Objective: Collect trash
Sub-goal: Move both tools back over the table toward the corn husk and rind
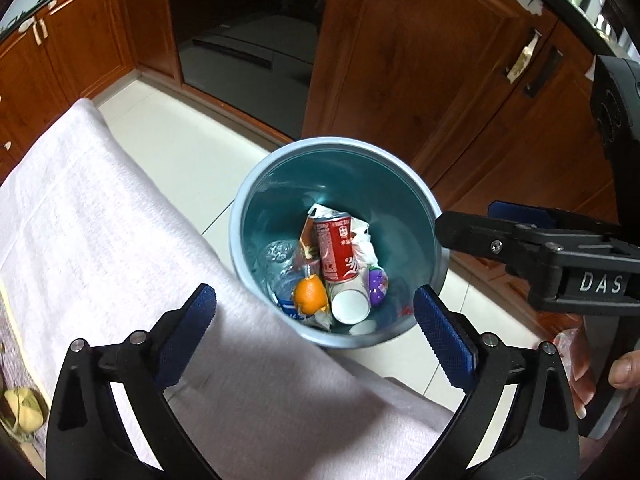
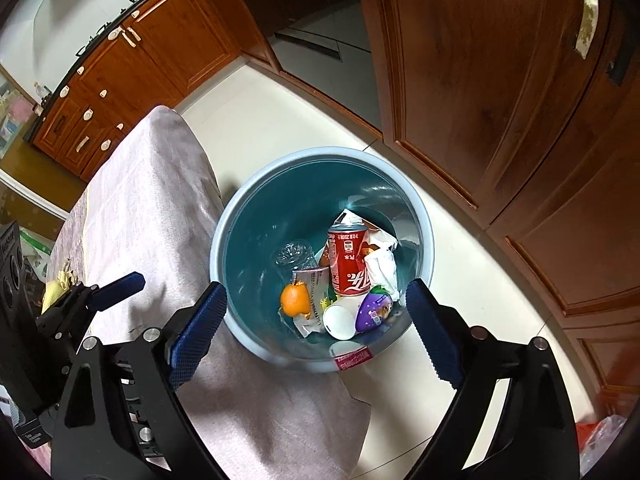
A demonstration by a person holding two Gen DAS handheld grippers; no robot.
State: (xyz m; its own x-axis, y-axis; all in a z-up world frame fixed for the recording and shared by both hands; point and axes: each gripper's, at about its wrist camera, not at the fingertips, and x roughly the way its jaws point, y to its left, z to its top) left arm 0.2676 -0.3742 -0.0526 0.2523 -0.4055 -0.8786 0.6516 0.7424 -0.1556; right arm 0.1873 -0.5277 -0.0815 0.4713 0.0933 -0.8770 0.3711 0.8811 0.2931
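Observation:
A blue round bin (image 1: 240,216) (image 2: 218,248) stands on the floor beside the table. Inside lie a red can (image 1: 336,248) (image 2: 348,262), an orange (image 1: 310,294) (image 2: 295,299), a white cup (image 1: 351,306) (image 2: 339,321), a purple egg-shaped toy (image 1: 378,283) (image 2: 376,312), a clear bottle (image 1: 280,264) (image 2: 292,258) and crumpled tissue (image 1: 364,252) (image 2: 382,268). My left gripper (image 1: 314,294) hangs open above the bin's near rim, nothing between its fingers. My right gripper (image 2: 316,288) (image 1: 468,218) is open and empty over the bin too, to the left one's right.
A table under a pale pink cloth (image 1: 100,220) (image 2: 152,200) borders the bin on the left. A yellowish husk-like object (image 1: 24,408) (image 2: 56,292) lies on it. Brown wooden cabinets (image 1: 440,60) (image 2: 500,80) rise behind the bin. Light floor tiles (image 1: 180,132) surround it. A hand (image 1: 624,368) grips the right tool.

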